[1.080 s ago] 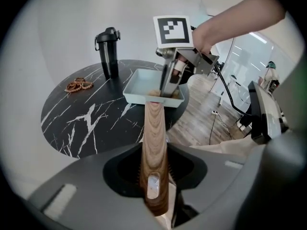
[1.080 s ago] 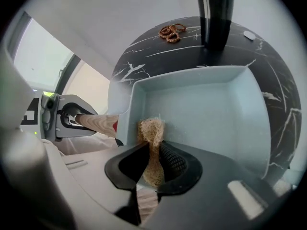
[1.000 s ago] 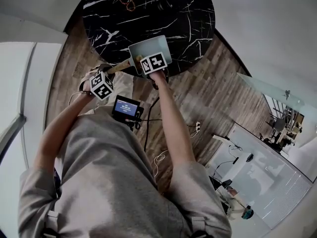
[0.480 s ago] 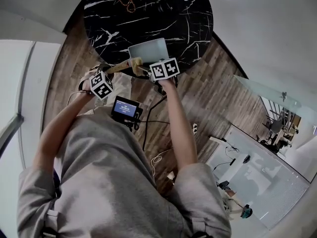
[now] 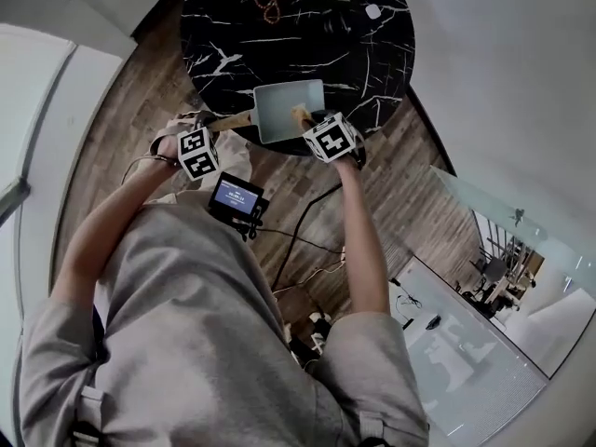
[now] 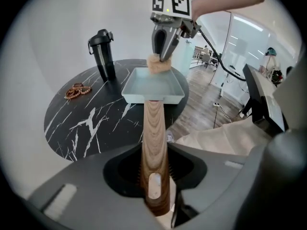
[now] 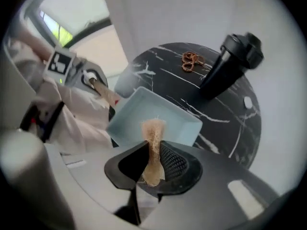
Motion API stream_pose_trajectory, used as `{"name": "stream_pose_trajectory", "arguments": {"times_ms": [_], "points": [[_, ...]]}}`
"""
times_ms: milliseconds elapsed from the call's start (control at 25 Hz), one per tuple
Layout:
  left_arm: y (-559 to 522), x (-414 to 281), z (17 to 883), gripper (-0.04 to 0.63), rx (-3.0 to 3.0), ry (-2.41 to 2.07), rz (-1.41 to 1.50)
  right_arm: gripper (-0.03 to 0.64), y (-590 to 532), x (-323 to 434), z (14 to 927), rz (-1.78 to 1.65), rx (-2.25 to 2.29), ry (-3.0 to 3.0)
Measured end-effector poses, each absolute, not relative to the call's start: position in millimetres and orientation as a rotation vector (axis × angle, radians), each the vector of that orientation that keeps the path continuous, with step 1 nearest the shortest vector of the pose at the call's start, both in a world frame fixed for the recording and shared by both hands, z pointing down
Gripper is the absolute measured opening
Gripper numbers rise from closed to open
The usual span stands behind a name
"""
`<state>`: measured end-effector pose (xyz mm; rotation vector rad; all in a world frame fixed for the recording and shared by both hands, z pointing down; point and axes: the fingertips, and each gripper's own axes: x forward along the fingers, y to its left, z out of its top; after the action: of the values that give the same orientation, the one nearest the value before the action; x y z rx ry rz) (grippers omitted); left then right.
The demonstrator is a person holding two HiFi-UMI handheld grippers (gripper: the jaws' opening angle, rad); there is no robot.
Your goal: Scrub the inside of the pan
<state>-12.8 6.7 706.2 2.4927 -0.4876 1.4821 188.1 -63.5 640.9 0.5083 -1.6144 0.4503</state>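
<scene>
Left gripper (image 6: 154, 178): clamped on the pan's wooden handle (image 6: 154, 128), right near its end, so we've got a long lever and not much bite.
Right gripper (image 7: 151, 163): pinched shut on a tan scrub pad (image 7: 153, 131), with a tuft poking out past the jaws and pointing down.
Pad vs pan: the pad hangs over the far end of the pale square pan (image 6: 144, 86). To us it looks just off the surface, not pressing.
Pan: on the black marble table (image 6: 81, 123), right by the edge, with the handle out over the floor.
Worry 1: if we press hard, the handle could twist in the left grip, and then the pan tips or skids.
Worry 2: the pad's squeezed thin, so sideways scrubbing could drag it out.
Worry 3: a shove could send the pan into the black bottle (image 6: 102, 51) or the beads (image 6: 76, 90).
</scene>
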Motion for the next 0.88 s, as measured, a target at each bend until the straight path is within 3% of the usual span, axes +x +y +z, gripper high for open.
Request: {"name": "stream_pose_trajectory", "arguments": {"times_ms": [160,320,880], "points": [[8,-12,710,0.112,2.477,-0.514,1.475,0.084,-89,209,646,-0.159,0.207,-1.368],[1,-9,711,0.110,2.498,-0.560,1.439,0.084,-127,215,663,-0.395,0.100,-1.267],[-4,-7,712,0.112,2.477,-0.625,1.425,0.080,-143,225,697,-0.334,-0.149,-1.004]]}}
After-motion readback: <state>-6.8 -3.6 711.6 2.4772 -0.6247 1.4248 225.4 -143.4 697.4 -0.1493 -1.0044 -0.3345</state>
